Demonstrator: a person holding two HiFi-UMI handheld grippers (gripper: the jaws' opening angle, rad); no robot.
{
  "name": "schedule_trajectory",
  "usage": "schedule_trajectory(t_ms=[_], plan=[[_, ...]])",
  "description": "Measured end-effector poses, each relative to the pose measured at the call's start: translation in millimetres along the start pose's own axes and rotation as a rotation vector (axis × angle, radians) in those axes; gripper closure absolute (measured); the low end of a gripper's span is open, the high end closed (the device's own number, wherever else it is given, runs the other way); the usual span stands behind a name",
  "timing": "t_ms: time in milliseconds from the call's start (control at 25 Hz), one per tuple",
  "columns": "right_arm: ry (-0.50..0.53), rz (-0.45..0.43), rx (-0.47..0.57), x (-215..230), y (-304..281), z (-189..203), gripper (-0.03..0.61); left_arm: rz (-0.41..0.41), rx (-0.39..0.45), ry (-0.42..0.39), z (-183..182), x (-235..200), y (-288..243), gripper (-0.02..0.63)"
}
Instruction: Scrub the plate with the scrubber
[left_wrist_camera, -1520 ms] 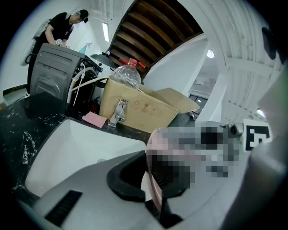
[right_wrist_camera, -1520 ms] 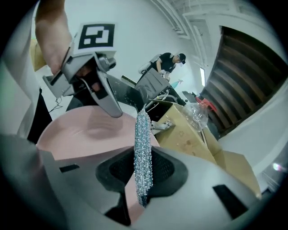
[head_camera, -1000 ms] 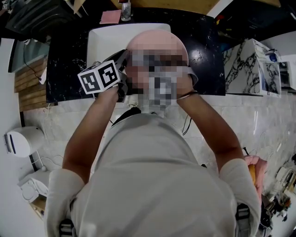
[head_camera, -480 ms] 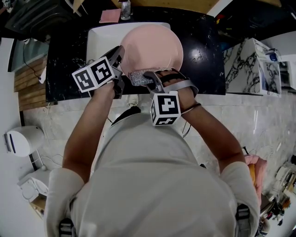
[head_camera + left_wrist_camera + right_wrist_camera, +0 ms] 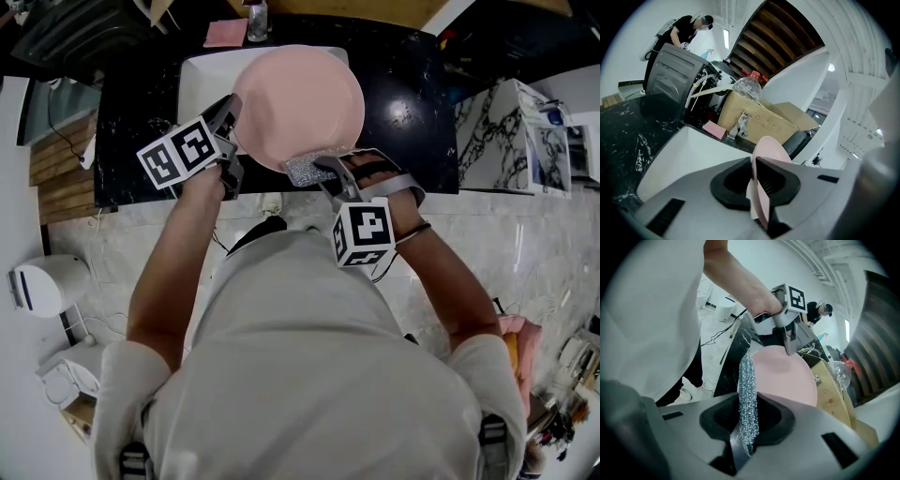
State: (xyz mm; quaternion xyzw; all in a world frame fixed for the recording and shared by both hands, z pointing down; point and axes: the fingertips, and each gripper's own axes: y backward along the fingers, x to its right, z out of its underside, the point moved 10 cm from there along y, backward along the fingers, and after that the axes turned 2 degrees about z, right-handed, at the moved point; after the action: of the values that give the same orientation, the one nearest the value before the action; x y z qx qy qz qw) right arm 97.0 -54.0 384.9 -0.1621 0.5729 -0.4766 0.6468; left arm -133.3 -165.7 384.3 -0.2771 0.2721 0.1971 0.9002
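A round pink plate (image 5: 298, 103) is held over the white sink (image 5: 202, 80). My left gripper (image 5: 228, 122) is shut on the plate's left rim; in the left gripper view the plate's edge (image 5: 761, 185) stands upright between the jaws. My right gripper (image 5: 323, 172) is shut on a silvery mesh scrubber (image 5: 306, 170), which lies against the plate's near rim. In the right gripper view the scrubber (image 5: 747, 394) hangs edge-on between the jaws, with the plate (image 5: 785, 373) just beyond it and the left gripper (image 5: 787, 336) on the plate's far edge.
A black marble counter (image 5: 412, 103) surrounds the sink. A tap (image 5: 742, 124), a pink cloth (image 5: 714, 129), a plastic bottle (image 5: 747, 87) and a cardboard box (image 5: 764, 119) stand behind the sink. A marble-patterned block (image 5: 511, 136) sits right of the counter. A person stands far off (image 5: 686, 30).
The plate and my left gripper have shifted left. My right gripper has drawn the scrubber from the plate's face toward me and to the right, down to the plate's near rim.
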Motion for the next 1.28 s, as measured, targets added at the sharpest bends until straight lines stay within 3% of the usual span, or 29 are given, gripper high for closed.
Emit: schedule_trajectory(t_ms=[200, 320, 480, 680, 800, 1000, 1280], plan=[[-0.087, 0.047, 0.003, 8, 16, 12, 0.500, -0.012, -0.016, 0.004, 5, -10, 1, 0.581], [-0.199, 0.086, 0.000, 12, 26, 29, 0.500, -0.028, -0.017, 0.013, 3, -19, 3, 0.583], [-0.468, 0.136, 0.040, 16, 37, 58, 0.500, -0.049, -0.009, 0.033, -4, -34, 6, 0.591], [-0.875, 0.205, 0.207, 17, 45, 85, 0.500, -0.088, -0.031, 0.024, -7, -52, 2, 0.588], [-1.015, 0.241, 0.239, 15, 48, 95, 0.500, -0.119, -0.056, 0.032, -4, -67, -5, 0.588], [-1.107, 0.260, 0.251, 11, 47, 99, 0.500, -0.158, -0.088, 0.081, 4, -93, -19, 0.589], [-1.143, 0.268, 0.248, 13, 39, 92, 0.500, -0.194, -0.124, 0.117, 6, -122, -42, 0.588]])
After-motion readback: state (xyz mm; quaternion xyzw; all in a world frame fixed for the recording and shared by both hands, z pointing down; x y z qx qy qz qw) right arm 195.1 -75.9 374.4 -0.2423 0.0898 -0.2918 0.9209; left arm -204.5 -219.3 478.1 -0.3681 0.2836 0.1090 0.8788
